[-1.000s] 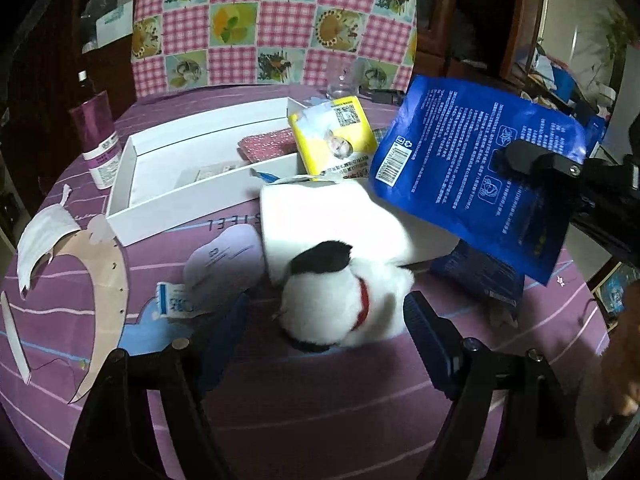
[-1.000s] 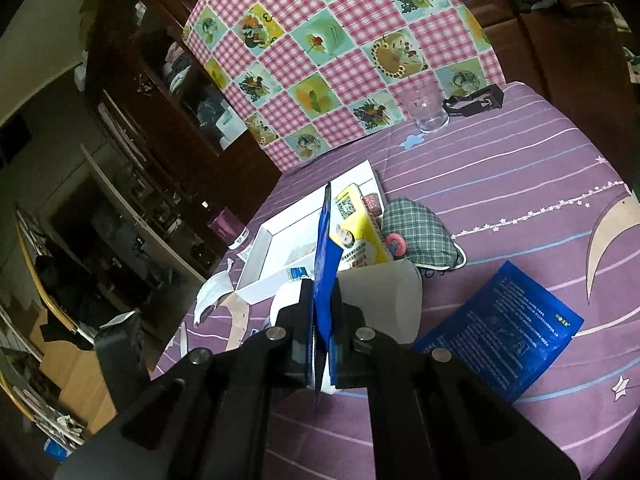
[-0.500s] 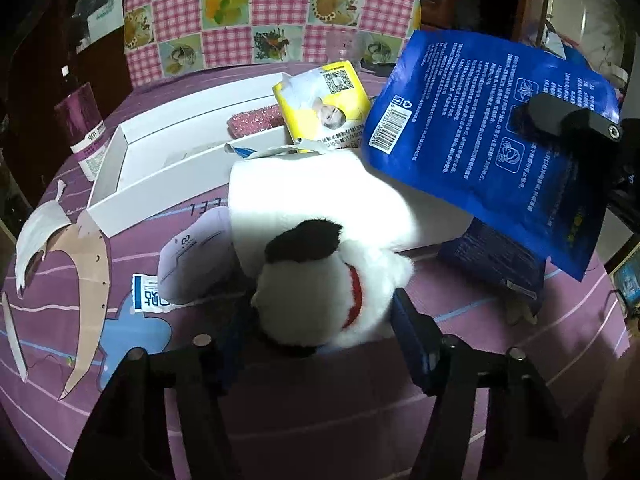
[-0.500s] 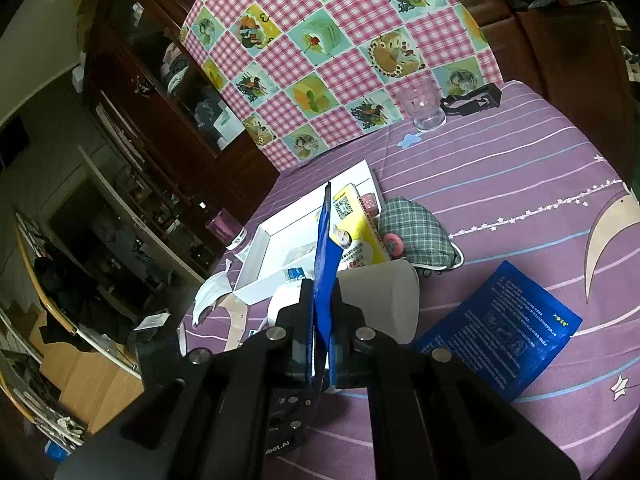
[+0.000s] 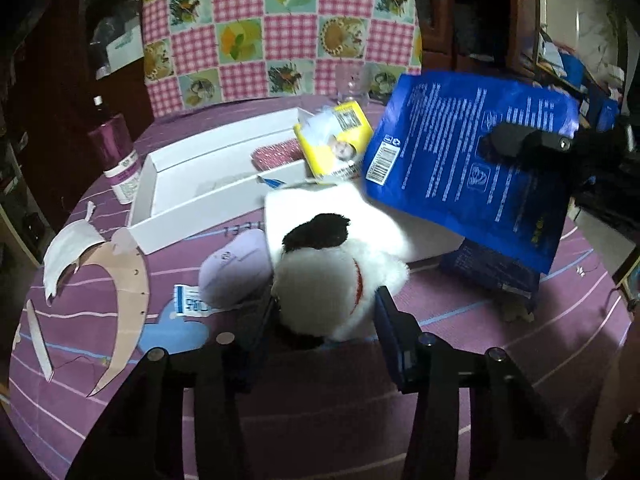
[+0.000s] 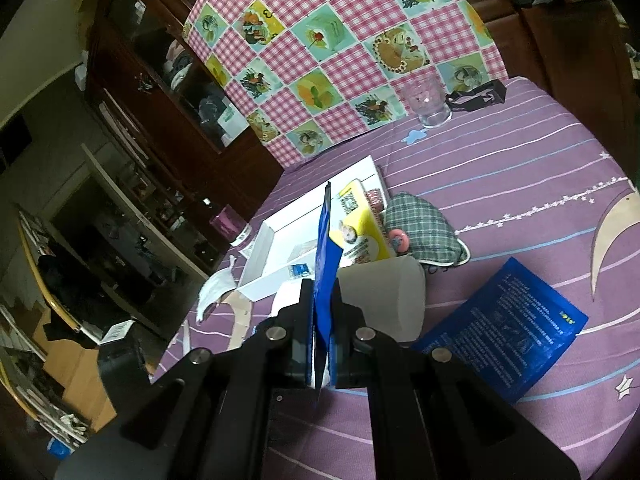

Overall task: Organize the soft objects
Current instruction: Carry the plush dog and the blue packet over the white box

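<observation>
One round table (image 6: 520, 168) carries a purple striped cloth; behind it hangs one checked cloth (image 5: 276, 28). One white box (image 5: 208, 184) lies open on the table, with one pink item (image 5: 276, 156) inside at its far end. One white roll (image 5: 340, 216) lies just in front of the box. Blue packs: two. One (image 5: 472, 176) is held in the air, clamped edge-on between the shut fingers of the right gripper (image 6: 323, 312); the other (image 6: 504, 328) lies flat on the table to the right of the roll. One plush toy (image 5: 332, 280), white with a black patch, sits against the roll and between the fingers of the left gripper (image 5: 324, 320); the fingers stand close on both sides of it, but whether they press it cannot be told. One yellow pack (image 5: 340, 144) leans at the box's right end. One plaid pouch (image 6: 420, 228) lies beside it. One lilac pad (image 5: 236, 268) touches the toy's left side. One glass (image 6: 428, 104) and one bottle (image 5: 116, 156) stand at the table's edges.
</observation>
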A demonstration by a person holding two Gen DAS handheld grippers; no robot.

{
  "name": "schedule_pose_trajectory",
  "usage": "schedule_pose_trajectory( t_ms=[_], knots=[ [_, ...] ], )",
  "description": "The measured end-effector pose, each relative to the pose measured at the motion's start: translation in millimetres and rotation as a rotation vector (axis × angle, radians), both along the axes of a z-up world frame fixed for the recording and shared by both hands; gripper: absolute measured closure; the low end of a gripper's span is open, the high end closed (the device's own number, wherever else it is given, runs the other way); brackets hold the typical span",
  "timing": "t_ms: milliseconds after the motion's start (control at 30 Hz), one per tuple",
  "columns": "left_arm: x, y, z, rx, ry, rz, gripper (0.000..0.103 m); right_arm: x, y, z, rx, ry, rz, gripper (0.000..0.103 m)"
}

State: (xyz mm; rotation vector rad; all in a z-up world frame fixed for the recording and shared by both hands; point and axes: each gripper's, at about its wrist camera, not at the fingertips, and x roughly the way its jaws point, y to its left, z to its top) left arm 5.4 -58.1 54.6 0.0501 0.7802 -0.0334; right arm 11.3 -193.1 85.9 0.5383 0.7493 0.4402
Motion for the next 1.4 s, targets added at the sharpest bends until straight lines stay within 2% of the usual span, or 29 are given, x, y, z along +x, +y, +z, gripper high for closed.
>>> schedule_pose_trajectory(
  t_ms=[100, 167, 267, 533, 700, 867, 1000, 1233, 1400],
  knots=[
    [-7.2, 7.1, 10.6, -0.010, -0.018, 0.016, 0.057, -1.5, -1.0, 3.3, 0.016, -0.014, 0.002, 0.097],
    [-9.9, 10.4, 18.1, 0.000, -0.028, 0.021, 0.057, 0.4, -2.2, 1.2, 0.050, 0.005, 0.009, 0.097],
    [-12.7, 15.0, 29.7, 0.018, -0.041, 0.036, 0.057, 4.4, -2.5, 3.0, 0.045, 0.033, -0.008, 0.097],
    [-8.6, 29.9, 64.9, 0.013, -0.067, 0.049, 0.057, 15.5, -10.9, 39.0, 0.047, 0.089, -0.064, 0.097],
    [6.1, 40.2, 83.1, 0.004, -0.088, 0.059, 0.057, 37.6, -19.2, 53.6, 0.095, 0.136, -0.102, 0.097],
    [36.2, 60.3, 85.5, -0.045, -0.054, 0.076, 0.057, 64.6, -14.6, 55.7, 0.131, 0.178, -0.126, 0.097],
    [63.4, 73.6, 88.2, -0.055, -0.054, 0.106, 0.057, 91.8, -0.9, 51.4, 0.159, 0.195, -0.125, 0.097],
    [102.5, 93.0, 82.9, -0.082, -0.060, 0.179, 0.057, 140.8, 25.6, 28.3, 0.198, 0.220, -0.119, 0.097],
    [124.2, 105.5, 70.3, -0.084, -0.060, 0.220, 0.057, 172.5, 41.3, 13.7, 0.188, 0.228, -0.117, 0.097]
  ],
)
